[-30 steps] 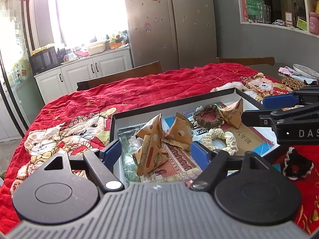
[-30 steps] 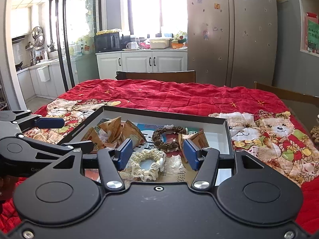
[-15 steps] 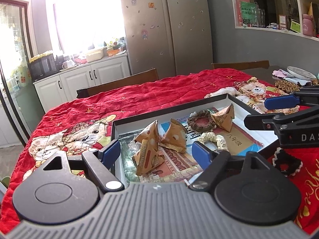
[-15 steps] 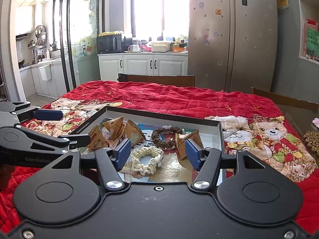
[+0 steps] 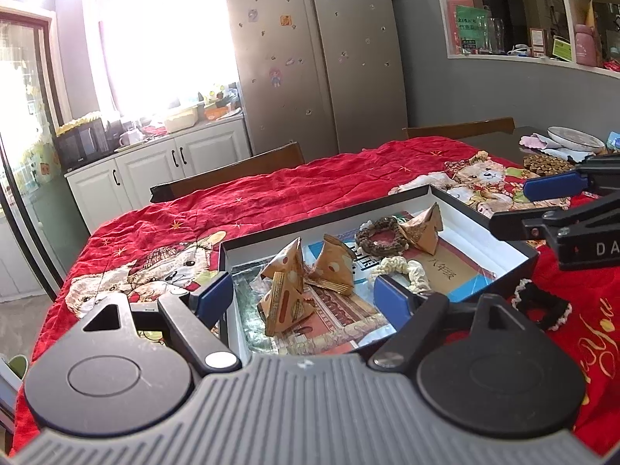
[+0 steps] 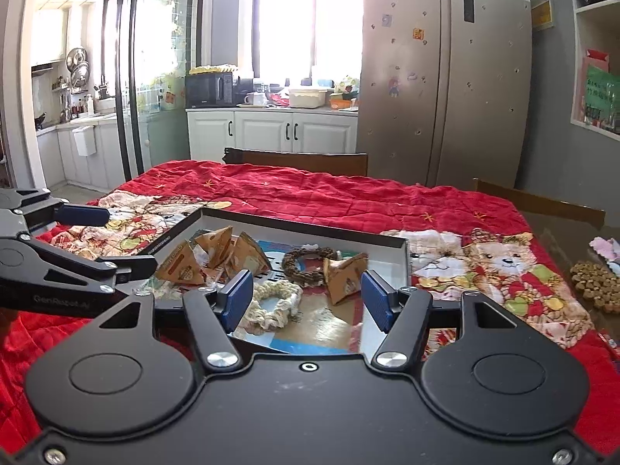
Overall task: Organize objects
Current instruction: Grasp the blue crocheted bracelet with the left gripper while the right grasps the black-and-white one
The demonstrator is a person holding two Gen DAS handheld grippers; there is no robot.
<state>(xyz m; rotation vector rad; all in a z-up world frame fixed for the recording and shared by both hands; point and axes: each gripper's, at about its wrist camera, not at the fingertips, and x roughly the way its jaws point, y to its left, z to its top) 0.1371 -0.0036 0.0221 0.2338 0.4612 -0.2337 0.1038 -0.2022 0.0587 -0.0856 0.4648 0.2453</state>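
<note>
Hovering over the near edge of a shallow box (image 5: 515, 246) on the red-covered surface (image 5: 310, 193), the left hand-held gripper (image 5: 302, 296) stands wide open and empty, a folded paper packet (image 5: 285, 290) lying in the box just ahead between its fingers. The right hand-held gripper (image 6: 306, 300) is partly open, gripping nothing, a cream ring (image 6: 277, 302) just beyond its left finger, a brown ring (image 6: 304, 263) farther ahead. Outside the box, a black ring (image 5: 542, 304) lies right of the left hand-held gripper.

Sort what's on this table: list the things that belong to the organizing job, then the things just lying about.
Part of the job:
shallow box
triangular paper packets
brown scrunchie
cream scrunchie
black scrunchie, outside the box

Lying about:
red bear quilt
plate
microwave
fridge
</note>
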